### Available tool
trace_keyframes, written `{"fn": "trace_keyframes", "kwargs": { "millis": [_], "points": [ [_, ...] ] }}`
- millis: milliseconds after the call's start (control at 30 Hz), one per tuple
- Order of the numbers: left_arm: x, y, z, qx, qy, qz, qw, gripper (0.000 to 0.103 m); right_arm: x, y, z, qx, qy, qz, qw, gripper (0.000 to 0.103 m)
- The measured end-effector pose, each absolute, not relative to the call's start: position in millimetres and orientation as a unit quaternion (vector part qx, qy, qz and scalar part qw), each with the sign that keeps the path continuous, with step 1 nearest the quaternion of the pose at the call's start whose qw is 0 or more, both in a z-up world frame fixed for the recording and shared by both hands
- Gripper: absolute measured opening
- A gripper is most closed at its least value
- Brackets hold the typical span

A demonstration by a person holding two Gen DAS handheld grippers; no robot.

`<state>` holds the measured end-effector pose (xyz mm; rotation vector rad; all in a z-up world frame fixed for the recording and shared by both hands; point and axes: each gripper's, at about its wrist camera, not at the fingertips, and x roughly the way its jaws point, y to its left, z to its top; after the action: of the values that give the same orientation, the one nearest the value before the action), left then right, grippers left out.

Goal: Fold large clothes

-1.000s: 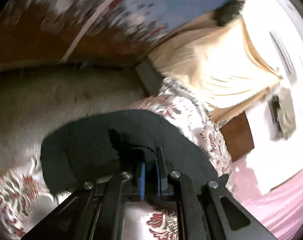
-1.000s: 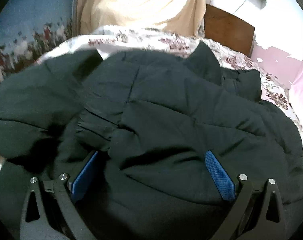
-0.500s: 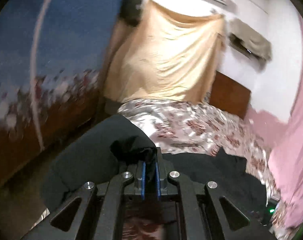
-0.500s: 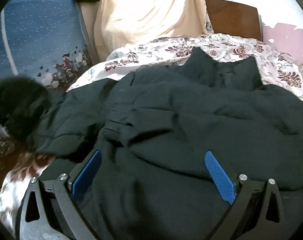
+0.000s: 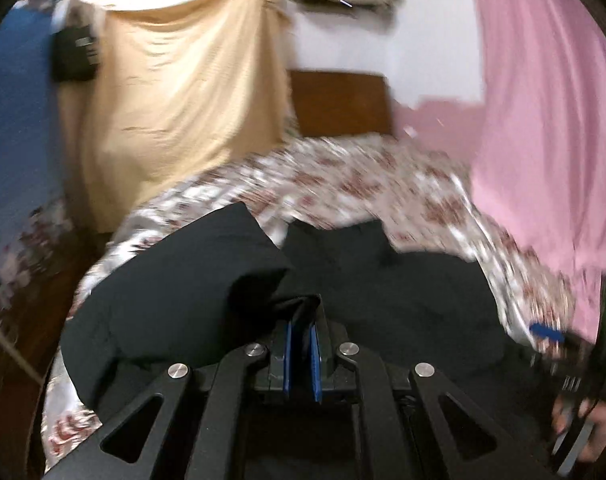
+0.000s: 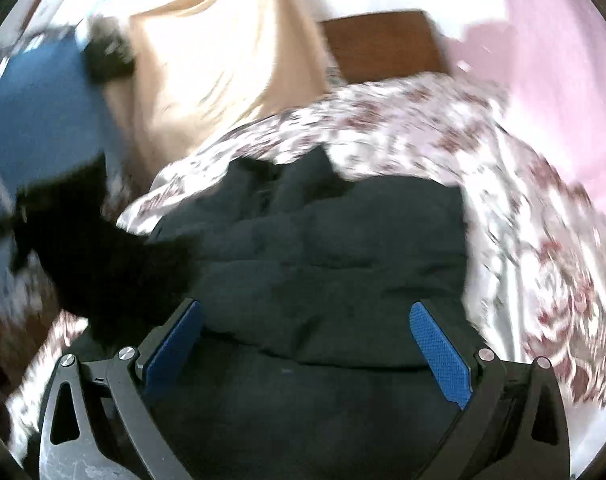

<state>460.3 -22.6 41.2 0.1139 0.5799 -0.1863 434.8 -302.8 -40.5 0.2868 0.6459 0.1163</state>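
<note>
Black quilted jacket (image 6: 327, 264) lay spread on the floral bedsheet (image 6: 523, 208). Our left gripper (image 5: 301, 354) pinched a raised fold; our right gripper (image 6: 307, 344) hovered wide above it. We judged it soft, bulky, best held by seams.

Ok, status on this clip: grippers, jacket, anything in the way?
Left gripper shut on black jacket fabric, lifted. Right gripper open, over jacket on floral bedspread. Nothing in the way.

Floral-sheeted bed (image 6: 515, 208) under black jacket (image 6: 335, 256).
</note>
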Motion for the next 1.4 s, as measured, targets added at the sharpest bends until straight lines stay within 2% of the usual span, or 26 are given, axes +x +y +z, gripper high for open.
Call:
{"fn": "trace_keyframes", "kwargs": {
  "millis": [167,267,300,333,367,400,433,500,700,833,933,1100,1267,1400],
  "points": [
    [455.0,-74.8,-11.9,0.099,0.342,-0.181,0.917,0.013,431.5,-336.7,-73.3,0.198,0.307,0.045,0.930,0.102],
    [445.8,-92.1,-40.8,0.126,0.368,-0.208,0.898,0.024,436.6,-350.1,-91.5,0.243,0.316,0.045,0.916,0.102],
    [442.2,-95.9,-46.4,0.131,0.369,-0.214,0.895,0.031,439.6,-352.5,-95.9,0.252,0.316,0.046,0.914,0.102],
    [439.9,-97.4,-50.0,0.135,0.368,-0.220,0.893,0.044,441.0,-353.6,-98.8,0.257,0.316,0.047,0.912,0.102],
    [432.6,-97.0,-52.6,0.136,0.366,-0.233,0.891,0.052,442.5,-354.0,-101.2,0.261,0.316,0.049,0.911,0.102],
    [429.0,-97.2,-52.5,0.133,0.361,-0.245,0.890,0.067,444.5,-353.7,-103.4,0.262,0.315,0.050,0.911,0.102],
    [423.7,-94.9,-51.7,0.128,0.357,-0.257,0.889,0.075,444.6,-352.9,-106.0,0.263,0.315,0.051,0.910,0.102],
    [418.0,-98.1,-48.9,0.125,0.355,-0.275,0.885,0.081,448.8,-350.6,-111.1,0.263,0.319,0.054,0.909,0.102],
    [386.5,-88.8,-39.2,0.131,0.379,-0.306,0.864,0.084,445.1,-343.6,-118.1,0.247,0.330,0.052,0.910,0.102],
    [376.2,-56.9,-36.5,0.065,0.409,-0.316,0.853,0.084,440.4,-333.0,-106.0,0.214,0.324,0.060,0.920,0.102],
    [367.1,-24.8,-30.3,0.027,0.403,-0.297,0.866,0.085,434.0,-313.5,-92.4,0.158,0.312,0.070,0.934,0.102],
    [370.6,37.3,-20.0,-0.037,0.398,-0.201,0.894,0.090,417.0,-233.2,-63.3,-0.038,0.270,0.111,0.956,0.102],
    [394.5,95.4,-21.8,-0.063,0.416,-0.044,0.906,0.090,402.1,-136.9,-57.8,-0.241,0.225,0.172,0.928,0.102],
    [416.6,125.7,-30.5,-0.081,0.439,0.022,0.895,0.090,408.9,-77.3,-58.8,-0.342,0.203,0.185,0.899,0.102]
  ]
}}
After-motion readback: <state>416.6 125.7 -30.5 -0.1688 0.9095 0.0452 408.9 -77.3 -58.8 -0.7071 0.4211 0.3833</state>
